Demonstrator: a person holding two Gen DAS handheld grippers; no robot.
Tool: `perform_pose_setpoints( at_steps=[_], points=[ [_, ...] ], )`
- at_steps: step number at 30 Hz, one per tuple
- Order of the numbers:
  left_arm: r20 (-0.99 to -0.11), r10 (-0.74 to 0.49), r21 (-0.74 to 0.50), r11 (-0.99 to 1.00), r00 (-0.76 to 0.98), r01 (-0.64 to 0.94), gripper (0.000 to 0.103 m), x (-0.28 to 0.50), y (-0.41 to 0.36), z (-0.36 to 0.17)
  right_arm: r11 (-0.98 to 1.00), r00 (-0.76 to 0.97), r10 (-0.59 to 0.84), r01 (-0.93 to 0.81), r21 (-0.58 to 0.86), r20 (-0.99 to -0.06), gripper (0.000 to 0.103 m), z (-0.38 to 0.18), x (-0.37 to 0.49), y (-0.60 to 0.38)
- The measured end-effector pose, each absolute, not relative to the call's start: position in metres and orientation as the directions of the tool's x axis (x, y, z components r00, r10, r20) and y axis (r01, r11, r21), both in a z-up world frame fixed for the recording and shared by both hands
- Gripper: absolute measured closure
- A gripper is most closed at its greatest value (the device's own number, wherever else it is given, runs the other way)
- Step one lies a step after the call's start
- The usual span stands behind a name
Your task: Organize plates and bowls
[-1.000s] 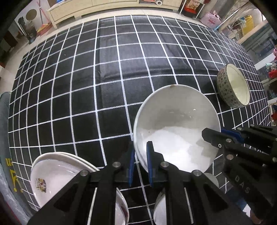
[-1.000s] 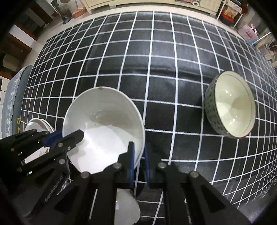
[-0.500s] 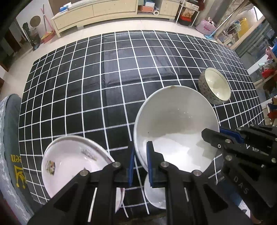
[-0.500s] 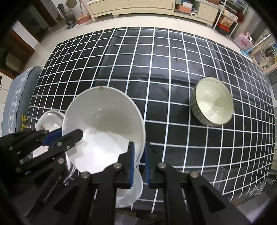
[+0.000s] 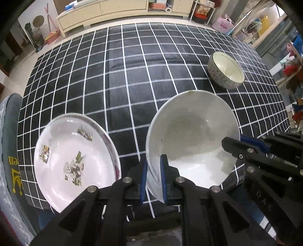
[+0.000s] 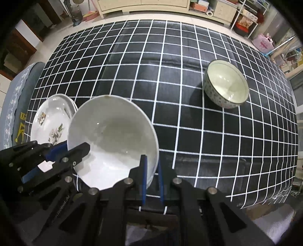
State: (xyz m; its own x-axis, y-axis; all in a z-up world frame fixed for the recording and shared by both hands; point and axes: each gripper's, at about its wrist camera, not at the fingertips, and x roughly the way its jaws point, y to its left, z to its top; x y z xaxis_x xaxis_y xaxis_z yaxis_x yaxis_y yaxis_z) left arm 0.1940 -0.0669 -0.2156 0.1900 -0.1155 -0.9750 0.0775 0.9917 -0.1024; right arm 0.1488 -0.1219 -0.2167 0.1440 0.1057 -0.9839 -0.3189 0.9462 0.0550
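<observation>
A table under a black cloth with a white grid filled most of the room before me, with a pale sideboard against the far wall. On the cloth near its left front corner lay the flowered plates, stacked, and well apart toward the right stood a patterned bowl, upright and alone.

Between them, clear above the cloth, hung the large white bowl, carried level with its mouth up. The left gripper was pinched tight on the rim at one side, one pad inside the wall and one outside; the right gripper was clamped the same way on the opposite rim. Both pointed steeply down. I judged the double hold was for balance: a wide, smooth bowl taken by one edge alone would tip or slip. The patterned bowl looked the likely place to nest or pair it, though that was only my guess.

Compared with a second earlier, the bowl sat just as before between the pads, neither grip having changed. The table, however, looked smaller and more of its edges showed; the plates, then half cut off at the left camera's corner, were now in full view, so the pair had risen and drifted with their load.
</observation>
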Motion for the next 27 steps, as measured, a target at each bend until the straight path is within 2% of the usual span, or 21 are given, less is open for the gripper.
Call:
perform_pose_setpoints(
  at_steps=[8,11,27],
  points=[
    [-0.98,-0.108,-0.095,0.992,0.168,0.087,0.091,0.188,-0.065,-0.223,0.945,0.129,0.091,-0.325,0.044,-0.987,0.089,-0.217,0.116,-0.125],
    [-0.983,-0.103,-0.091,0.992,0.153,0.088,0.091,0.185,-0.064,-0.228,0.942,0.104,0.091,-0.331,0.052,-0.99,0.089,-0.229,0.138,-0.126],
    [-0.985,-0.097,-0.084,0.992,0.139,0.099,0.091,0.182,-0.063,-0.233,0.945,0.077,0.072,-0.325,0.043,-0.994,0.089,-0.245,0.139,-0.116]
  ],
)
